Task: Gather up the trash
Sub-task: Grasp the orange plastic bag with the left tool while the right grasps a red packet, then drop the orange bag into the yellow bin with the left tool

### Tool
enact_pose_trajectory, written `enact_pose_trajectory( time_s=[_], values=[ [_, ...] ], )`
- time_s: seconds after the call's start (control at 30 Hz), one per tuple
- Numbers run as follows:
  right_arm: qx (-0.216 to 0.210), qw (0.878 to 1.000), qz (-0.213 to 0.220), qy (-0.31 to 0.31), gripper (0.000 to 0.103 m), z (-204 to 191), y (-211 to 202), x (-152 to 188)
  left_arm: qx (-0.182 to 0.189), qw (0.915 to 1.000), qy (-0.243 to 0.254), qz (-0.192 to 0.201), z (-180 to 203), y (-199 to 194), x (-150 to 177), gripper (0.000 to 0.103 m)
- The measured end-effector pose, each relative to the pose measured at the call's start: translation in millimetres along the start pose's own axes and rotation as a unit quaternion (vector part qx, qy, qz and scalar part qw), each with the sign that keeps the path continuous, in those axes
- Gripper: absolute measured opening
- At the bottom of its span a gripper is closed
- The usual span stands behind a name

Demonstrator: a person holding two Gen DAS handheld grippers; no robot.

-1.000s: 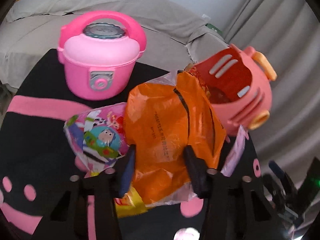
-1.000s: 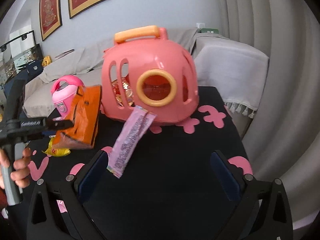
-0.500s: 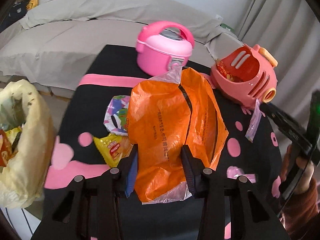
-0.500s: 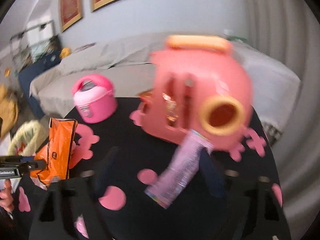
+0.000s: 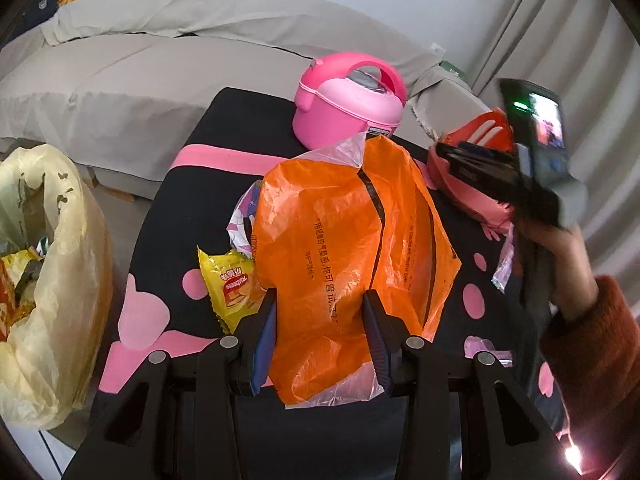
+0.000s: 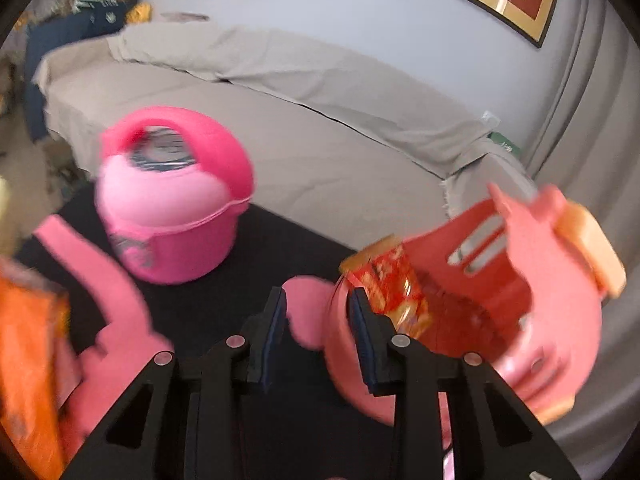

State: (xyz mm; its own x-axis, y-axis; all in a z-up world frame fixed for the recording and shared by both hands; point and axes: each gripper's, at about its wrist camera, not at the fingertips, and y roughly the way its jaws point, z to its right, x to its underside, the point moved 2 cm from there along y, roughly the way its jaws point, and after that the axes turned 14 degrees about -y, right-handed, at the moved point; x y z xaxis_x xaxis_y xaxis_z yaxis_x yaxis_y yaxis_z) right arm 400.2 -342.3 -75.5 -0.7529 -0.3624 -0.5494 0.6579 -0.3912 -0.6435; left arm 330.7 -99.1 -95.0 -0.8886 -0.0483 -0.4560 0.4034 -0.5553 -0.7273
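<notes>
My left gripper is shut on a crumpled orange plastic bag and holds it above the black table with pink spots. A yellow snack wrapper and a cartoon-print wrapper lie on the table under the bag. A yellowish trash bag with wrappers inside hangs open at the left. My right gripper is partly open and empty, its right finger at the rim of a salmon-pink toy basket that holds a red wrapper. The orange bag shows at the left edge.
A pink toy rice cooker stands at the table's far side. A grey covered sofa runs behind the table. A pink wrapper hangs by the basket. The right hand-held gripper and a red-sleeved hand are at the right.
My right gripper swung toward the basket's open mouth and its jaws narrowed. My left gripper, still holding the orange bag, drew back and left, bringing the trash bag closer.
</notes>
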Motion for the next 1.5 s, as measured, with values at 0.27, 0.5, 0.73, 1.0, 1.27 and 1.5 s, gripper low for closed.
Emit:
enact_pose_trajectory(
  time_s=[0.27, 0.5, 0.73, 1.0, 1.27, 1.5],
  values=[
    [0.052, 0.997, -0.058, -0.017, 0.015, 0.5, 34.9, -16.5, 0.027, 0.9994, -0.015, -0.012, -9.2, 2.2, -3.4, 0.042],
    [0.042, 0.999, -0.024, 0.013, 0.004, 24.4, 6.2, -15.4, 0.028, 0.9993, -0.022, -0.003, -10.9, -3.0, -3.0, 0.042],
    [-0.012, 0.996, 0.059, 0.064, 0.003, 48.6, -81.9, -15.8, 0.023, 0.9994, -0.018, 0.017, -3.8, -19.8, 0.6, 0.042],
    [-0.081, 0.987, 0.112, 0.085, 0.003, 43.7, -163.7, 14.5, 0.008, 0.9988, -0.009, 0.048, 7.1, -56.1, 11.1, 0.042],
    [-0.132, 0.978, 0.139, 0.082, 0.003, 13.3, -224.1, 49.4, -0.022, 0.9951, 0.01, 0.096, 12.6, -114.0, 19.8, 0.042],
    [-0.179, 0.965, 0.174, 0.076, 0.004, -11.3, -266.3, 53.9, -0.059, 0.9876, 0.01, 0.145, -2.7, -171.1, 25.8, 0.042]
  ],
)
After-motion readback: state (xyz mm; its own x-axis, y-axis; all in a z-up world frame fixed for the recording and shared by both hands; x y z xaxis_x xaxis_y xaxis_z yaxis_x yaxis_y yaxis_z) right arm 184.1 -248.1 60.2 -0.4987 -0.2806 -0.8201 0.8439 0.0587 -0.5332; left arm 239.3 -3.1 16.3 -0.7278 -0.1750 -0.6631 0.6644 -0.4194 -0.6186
